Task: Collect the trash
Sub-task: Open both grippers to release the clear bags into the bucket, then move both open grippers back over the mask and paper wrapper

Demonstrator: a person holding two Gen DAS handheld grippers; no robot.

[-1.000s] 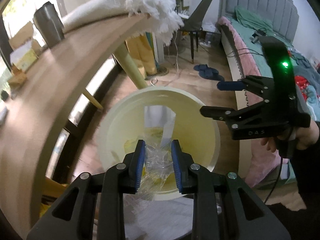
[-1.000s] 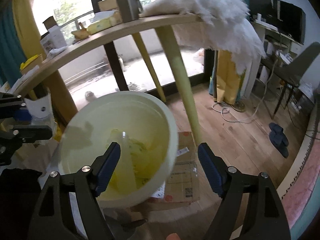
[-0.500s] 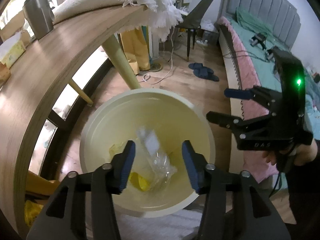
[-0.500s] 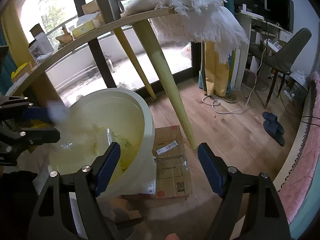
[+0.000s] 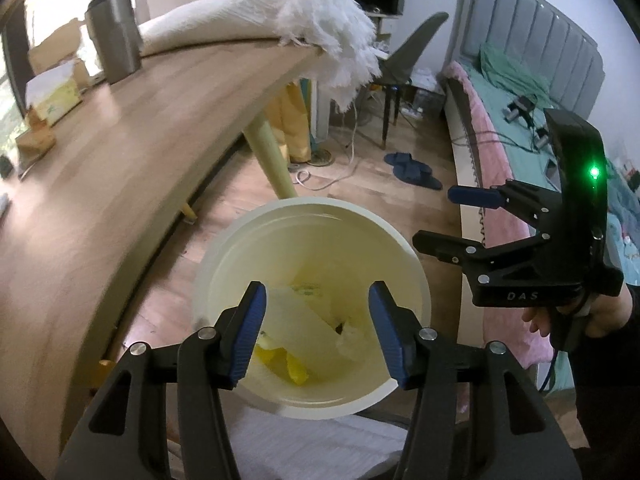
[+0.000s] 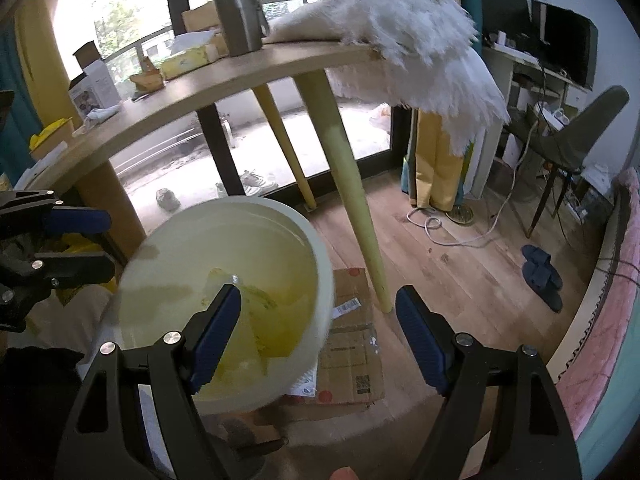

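A pale yellow round bin stands on the floor beside the wooden table; it also shows in the right wrist view. Inside lie clear plastic wrap and yellow scraps. My left gripper is open and empty, held over the bin mouth. My right gripper is open and empty, above the bin's right rim; it shows in the left wrist view to the right of the bin.
A steel mug, a tissue box and a white fringed cloth sit on the table. A table leg and a flat cardboard box are beside the bin. A bed, chair and slippers lie beyond.
My left gripper opened and let go of the clear plastic wrap, which dropped into the bin. The left gripper then rose and drew back. The right gripper stayed open.
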